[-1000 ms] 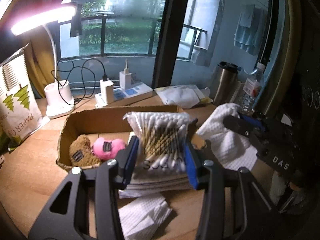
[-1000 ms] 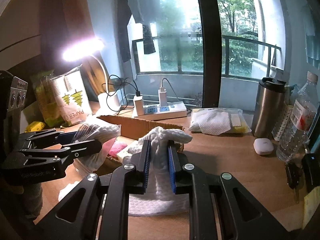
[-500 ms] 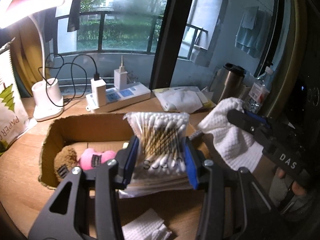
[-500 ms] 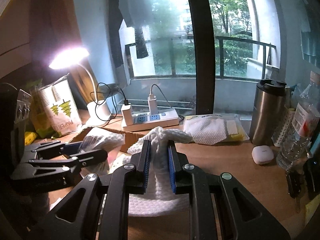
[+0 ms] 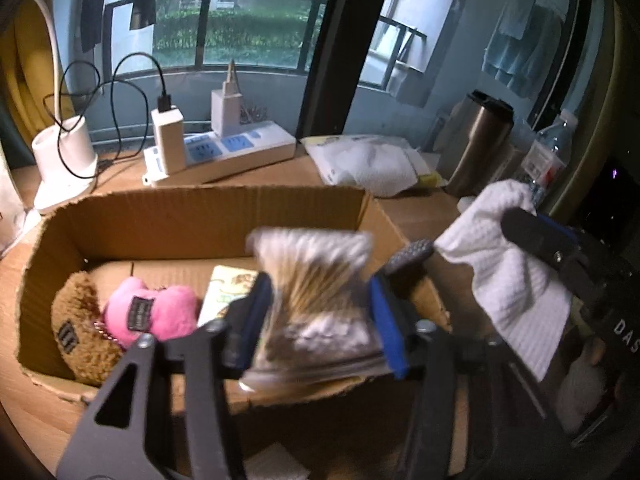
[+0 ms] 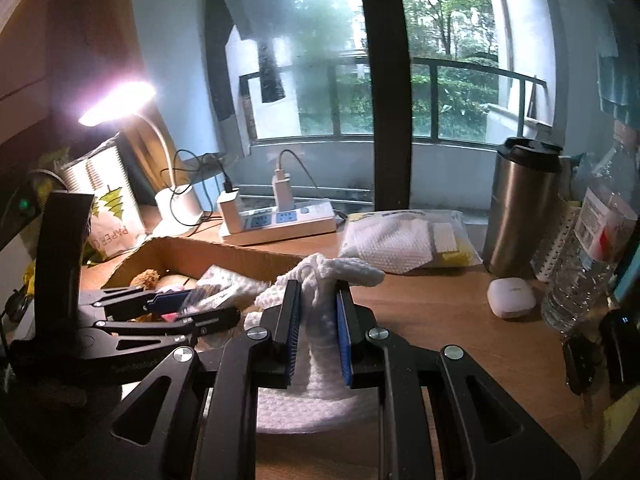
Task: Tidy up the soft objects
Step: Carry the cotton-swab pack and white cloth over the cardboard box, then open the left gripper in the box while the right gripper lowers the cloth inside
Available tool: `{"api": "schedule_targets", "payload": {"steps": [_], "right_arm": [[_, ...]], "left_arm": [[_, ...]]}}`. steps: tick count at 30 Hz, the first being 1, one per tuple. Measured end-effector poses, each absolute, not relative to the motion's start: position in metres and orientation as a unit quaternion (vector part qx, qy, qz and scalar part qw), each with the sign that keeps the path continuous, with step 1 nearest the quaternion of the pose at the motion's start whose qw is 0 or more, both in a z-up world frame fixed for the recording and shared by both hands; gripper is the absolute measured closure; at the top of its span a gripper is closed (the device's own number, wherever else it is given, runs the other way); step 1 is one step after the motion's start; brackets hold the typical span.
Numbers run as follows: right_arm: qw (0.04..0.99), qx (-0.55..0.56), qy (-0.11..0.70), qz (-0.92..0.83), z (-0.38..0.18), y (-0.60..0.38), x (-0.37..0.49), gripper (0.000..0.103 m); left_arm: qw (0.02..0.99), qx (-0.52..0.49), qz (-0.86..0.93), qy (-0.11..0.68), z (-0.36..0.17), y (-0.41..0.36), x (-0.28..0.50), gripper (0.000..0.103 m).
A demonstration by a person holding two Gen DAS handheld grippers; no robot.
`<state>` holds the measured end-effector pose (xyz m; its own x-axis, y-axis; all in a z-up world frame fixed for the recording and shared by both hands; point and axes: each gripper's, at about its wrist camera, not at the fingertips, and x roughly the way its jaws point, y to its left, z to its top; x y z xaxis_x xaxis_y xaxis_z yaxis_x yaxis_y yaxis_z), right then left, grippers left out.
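My left gripper [image 5: 320,304] is shut on a clear bag of cotton swabs [image 5: 316,292] and holds it over the right part of an open cardboard box [image 5: 192,216]. The bag looks blurred. In the box lie a brown plush toy [image 5: 80,332], a pink plush toy [image 5: 152,316] and a flat printed packet [image 5: 228,292]. My right gripper [image 6: 318,320] is shut on a white waffle cloth [image 6: 320,280], held just right of the box; the cloth also shows in the left wrist view [image 5: 512,280]. The left gripper shows in the right wrist view [image 6: 192,308].
Behind the box stand a power strip with chargers [image 5: 216,152], a white lamp base [image 5: 60,164] and a bagged white cloth [image 5: 372,164]. A steel tumbler [image 6: 524,208], a water bottle [image 6: 588,264] and a small white case [image 6: 512,296] are at the right. A paper bag [image 6: 108,216] stands left.
My left gripper has moved forward with the swab bag, from in front of the box to over its inside. My right gripper has stayed shut on the cloth beside the box.
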<state>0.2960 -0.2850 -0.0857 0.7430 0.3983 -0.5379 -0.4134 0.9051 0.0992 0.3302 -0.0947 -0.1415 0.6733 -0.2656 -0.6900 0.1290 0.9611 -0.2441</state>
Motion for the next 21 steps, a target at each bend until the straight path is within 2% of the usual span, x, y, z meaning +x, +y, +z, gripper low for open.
{"api": "schedule_targets", "payload": {"steps": [1,2,21], "right_arm": [[0.934,-0.012,0.285,0.216,-0.086,-0.286,0.297,0.085],[0.934,-0.011,0.285,0.214,-0.086,-0.286,0.298,0.085],[0.936,-0.038,0.262,0.232,-0.064,-0.229,0.300,0.085]], "left_arm": [[0.911,-0.089,-0.111,0.387,-0.141,-0.095,0.330,0.023],[0.912,-0.091,-0.115,0.383,-0.139,-0.095,0.329,0.021],[0.943,-0.091,-0.058,0.316,-0.097,-0.009,0.296,0.020]]}}
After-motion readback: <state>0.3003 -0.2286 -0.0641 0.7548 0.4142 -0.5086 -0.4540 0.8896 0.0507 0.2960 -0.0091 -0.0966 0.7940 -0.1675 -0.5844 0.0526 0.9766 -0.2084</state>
